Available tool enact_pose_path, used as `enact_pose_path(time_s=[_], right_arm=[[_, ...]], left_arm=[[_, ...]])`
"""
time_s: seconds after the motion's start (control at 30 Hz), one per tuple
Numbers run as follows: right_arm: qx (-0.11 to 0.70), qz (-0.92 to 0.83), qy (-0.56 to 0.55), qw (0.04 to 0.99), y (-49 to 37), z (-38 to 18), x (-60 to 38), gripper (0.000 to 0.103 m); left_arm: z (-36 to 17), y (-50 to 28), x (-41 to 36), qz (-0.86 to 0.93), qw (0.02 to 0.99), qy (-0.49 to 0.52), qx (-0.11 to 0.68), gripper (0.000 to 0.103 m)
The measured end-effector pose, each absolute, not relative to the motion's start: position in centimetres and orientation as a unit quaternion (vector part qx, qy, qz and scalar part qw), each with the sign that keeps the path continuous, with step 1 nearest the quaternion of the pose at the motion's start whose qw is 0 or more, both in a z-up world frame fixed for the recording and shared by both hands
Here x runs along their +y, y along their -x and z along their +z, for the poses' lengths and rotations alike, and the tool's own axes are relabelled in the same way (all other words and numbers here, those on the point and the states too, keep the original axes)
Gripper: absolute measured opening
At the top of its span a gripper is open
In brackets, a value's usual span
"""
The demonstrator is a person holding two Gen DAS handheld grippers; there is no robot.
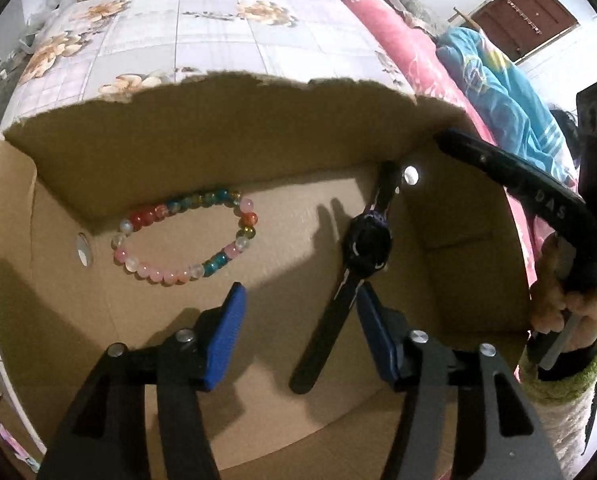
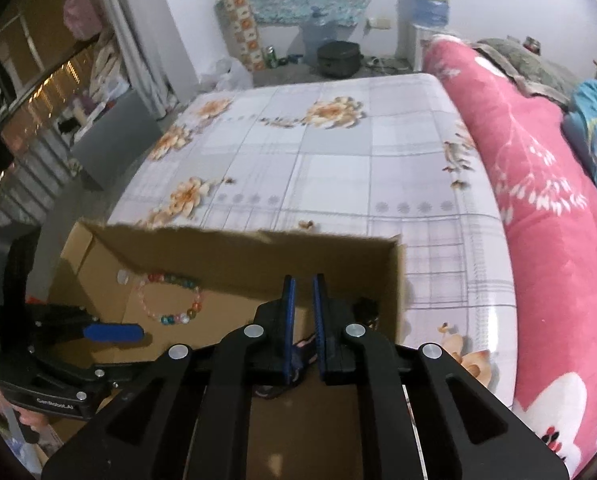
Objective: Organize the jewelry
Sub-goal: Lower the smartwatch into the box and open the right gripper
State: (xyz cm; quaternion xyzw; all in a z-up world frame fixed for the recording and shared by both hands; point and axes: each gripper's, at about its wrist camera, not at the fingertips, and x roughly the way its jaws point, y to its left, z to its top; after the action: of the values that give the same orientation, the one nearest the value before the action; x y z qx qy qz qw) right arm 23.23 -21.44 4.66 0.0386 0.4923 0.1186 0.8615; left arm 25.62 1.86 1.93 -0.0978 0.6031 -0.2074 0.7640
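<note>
A cardboard box (image 1: 234, 120) stands on a floral tablecloth. On its floor lie a bracelet of coloured beads (image 1: 186, 236) and a black watch (image 1: 370, 246) with its strap stretched out. My left gripper (image 1: 300, 288) hangs open over the box floor, and the watch's lower strap runs just inside its right blue pad (image 1: 378, 340) without being pinched. In the right wrist view my right gripper (image 2: 303, 278) points down into the box (image 2: 258, 248). Its pads stand a narrow gap apart with nothing pressed between them. The watch (image 2: 364, 308) shows partly beneath it, and the bracelet (image 2: 170, 300) lies to the left.
The floral tablecloth (image 2: 338, 168) stretches beyond the box. Pink bedding (image 2: 558, 200) runs along the right side. A hand (image 1: 566, 308) holds the right tool's black frame (image 1: 538, 204) at the box's right wall. One blue pad (image 2: 114, 333) of the left gripper shows at left.
</note>
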Motion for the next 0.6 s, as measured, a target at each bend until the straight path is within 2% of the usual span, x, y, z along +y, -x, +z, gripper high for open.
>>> enact_pose_path(time_s=[0.13, 0.2, 0.27, 0.3, 0.33, 0.5, 0.6], right_arm=[[0.473, 0.123, -0.066, 0.87, -22.7, 6.4, -22.7, 0.01], [0.484, 0.137, -0.075, 0.861, -22.4, 6.8, -22.7, 0.012], [0.532, 0.183, -0.079, 0.823, -22.1, 6.4, -21.7, 0.024], [0.554, 0.197, -0.067, 0.806, -21.8, 6.0, -20.9, 0.033], [0.567, 0.201, -0.052, 0.797, -21.6, 5.7, -20.2, 0.035], [0.657, 0.187, 0.02, 0.73, -21.8, 1.4, -16.4, 0.035], [0.717, 0.159, 0.023, 0.678, -23.2, -1.9, -15.0, 0.035]], left_arm=[[3.4, -24.8, 2.0, -0.216, 0.785, 0.085, 0.574, 0.056], [5.3, -23.7, 2.0, -0.23, 0.811, 0.072, 0.534, 0.056], [7.1, -22.4, 1.9, -0.242, 0.832, 0.059, 0.495, 0.056], [8.1, -21.5, 2.2, -0.248, 0.843, 0.052, 0.474, 0.056], [8.7, -20.9, 2.3, -0.25, 0.852, 0.047, 0.458, 0.056], [11.2, -16.8, 4.6, -0.226, 0.9, 0.006, 0.372, 0.062], [10.7, -15.3, 5.5, -0.218, 0.908, -0.013, 0.357, 0.063]])
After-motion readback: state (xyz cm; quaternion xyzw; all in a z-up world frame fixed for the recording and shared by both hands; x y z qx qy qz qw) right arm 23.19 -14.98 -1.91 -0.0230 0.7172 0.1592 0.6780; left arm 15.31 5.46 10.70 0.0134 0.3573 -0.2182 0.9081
